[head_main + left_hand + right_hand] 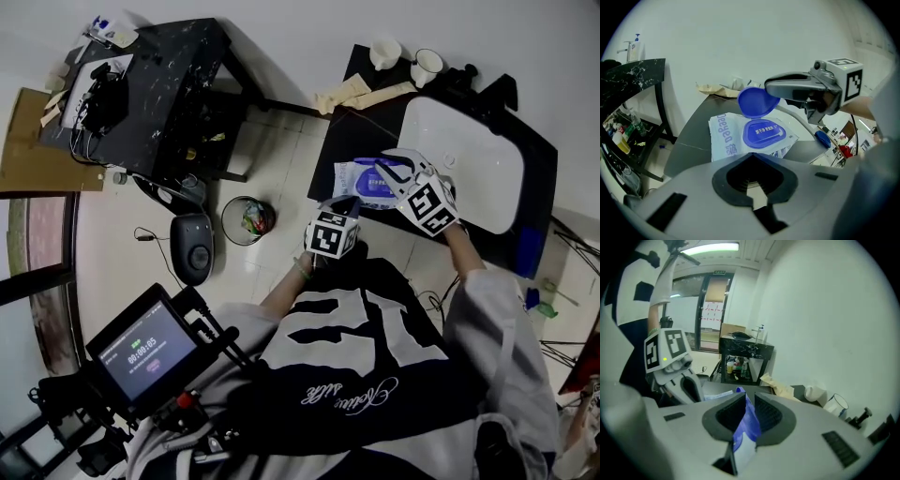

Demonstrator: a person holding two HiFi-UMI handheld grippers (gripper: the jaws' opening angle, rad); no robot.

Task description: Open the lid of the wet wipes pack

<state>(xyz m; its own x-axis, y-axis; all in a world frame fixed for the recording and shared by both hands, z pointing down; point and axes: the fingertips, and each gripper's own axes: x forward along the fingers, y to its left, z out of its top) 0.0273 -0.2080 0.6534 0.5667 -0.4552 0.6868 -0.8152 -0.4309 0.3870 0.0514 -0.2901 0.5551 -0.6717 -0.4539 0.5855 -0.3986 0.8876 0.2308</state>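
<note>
My right hand-held gripper (384,169) pinches the blue lid (757,101), already raised off the wet wipes pack (725,136), whose near edge my left hand-held gripper (752,159) clamps on the dark table (333,141) beside a white sink (469,159) and tiled floor (281,159); opening looks, to my judgement, nearly complete.

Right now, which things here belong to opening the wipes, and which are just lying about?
In use: wet wipes pack, blue lid pinched in right claw, left claw gripping the pack.
Lying about: white cup, mug, sink, waste bin.
</note>
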